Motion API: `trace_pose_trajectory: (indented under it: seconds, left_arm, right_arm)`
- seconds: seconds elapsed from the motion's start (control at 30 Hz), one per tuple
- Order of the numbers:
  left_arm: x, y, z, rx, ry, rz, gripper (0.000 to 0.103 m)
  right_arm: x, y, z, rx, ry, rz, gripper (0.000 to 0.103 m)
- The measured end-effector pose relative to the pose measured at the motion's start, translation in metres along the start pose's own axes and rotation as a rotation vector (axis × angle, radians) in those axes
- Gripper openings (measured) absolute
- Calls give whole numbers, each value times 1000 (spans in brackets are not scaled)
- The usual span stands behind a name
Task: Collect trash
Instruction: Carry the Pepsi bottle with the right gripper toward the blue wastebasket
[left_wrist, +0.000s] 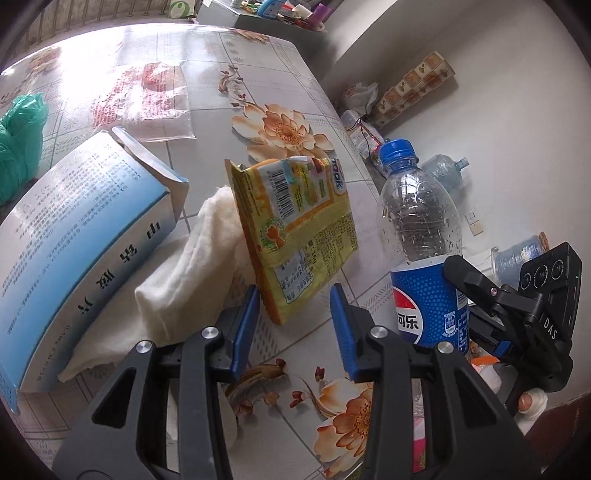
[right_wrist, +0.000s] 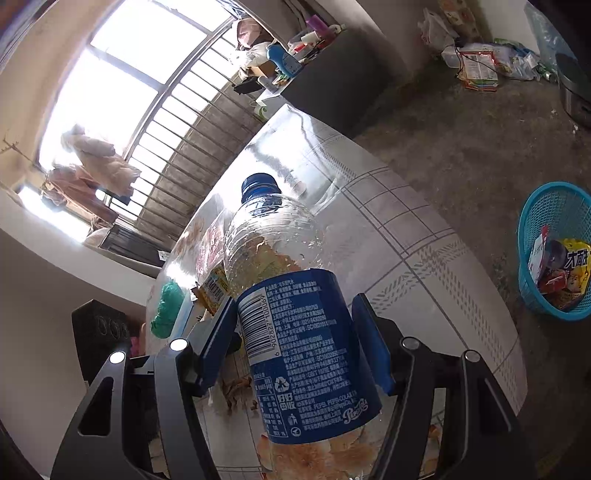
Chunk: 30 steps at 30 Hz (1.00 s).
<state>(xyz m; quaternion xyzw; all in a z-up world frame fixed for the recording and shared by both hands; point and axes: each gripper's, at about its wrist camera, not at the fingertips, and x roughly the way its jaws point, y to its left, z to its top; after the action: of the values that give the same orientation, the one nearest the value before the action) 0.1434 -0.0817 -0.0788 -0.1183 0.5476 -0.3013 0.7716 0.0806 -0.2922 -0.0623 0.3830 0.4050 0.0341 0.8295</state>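
Observation:
An empty Pepsi bottle (left_wrist: 424, 236) with a blue cap stands on the floral table (left_wrist: 258, 74). In the right wrist view the bottle (right_wrist: 299, 332) sits between my right gripper's (right_wrist: 295, 339) blue pads, which press its label. The right gripper also shows in the left wrist view (left_wrist: 517, 306) beside the bottle. My left gripper (left_wrist: 293, 325) is open, with the lower corner of a yellow snack wrapper (left_wrist: 295, 229) just ahead between its tips. The wrapper leans upright against a white cloth (left_wrist: 199, 258).
A blue-and-white box (left_wrist: 81, 236) lies left of the cloth. A green bag (left_wrist: 18, 144) and a clear printed bag (left_wrist: 147, 96) lie farther back. A blue basket (right_wrist: 554, 251) with wrappers stands on the floor right of the table. Clutter lies on the floor by the wall.

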Motion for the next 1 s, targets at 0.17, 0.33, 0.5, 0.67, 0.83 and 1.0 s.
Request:
trace_pose_trajectory:
  seconds: [0.17, 0.33, 0.5, 0.67, 0.83, 1.0]
  left_arm:
    - [-3, -3, 2, 6, -33, 5, 14]
    - [-11, -8, 4, 32, -72, 8, 0]
    - [-26, -22, 1, 96, -125, 20, 0]
    - [-42, -36, -4, 172, -174, 44, 0]
    - [-56, -47, -4, 217, -220, 61, 0]
    - [-70, -54, -3, 246, -259, 69, 0]
  right_arm:
    - [0, -3, 1, 8, 2, 2, 63]
    - [-1, -4, 1, 15, -2, 7, 63]
    - [-3, -8, 2, 29, -7, 11, 63]
    - [-8, -12, 1, 48, -17, 20, 62]
    - [-14, -15, 0, 57, -29, 24, 62]
    - [-20, -16, -1, 65, -37, 39, 62]
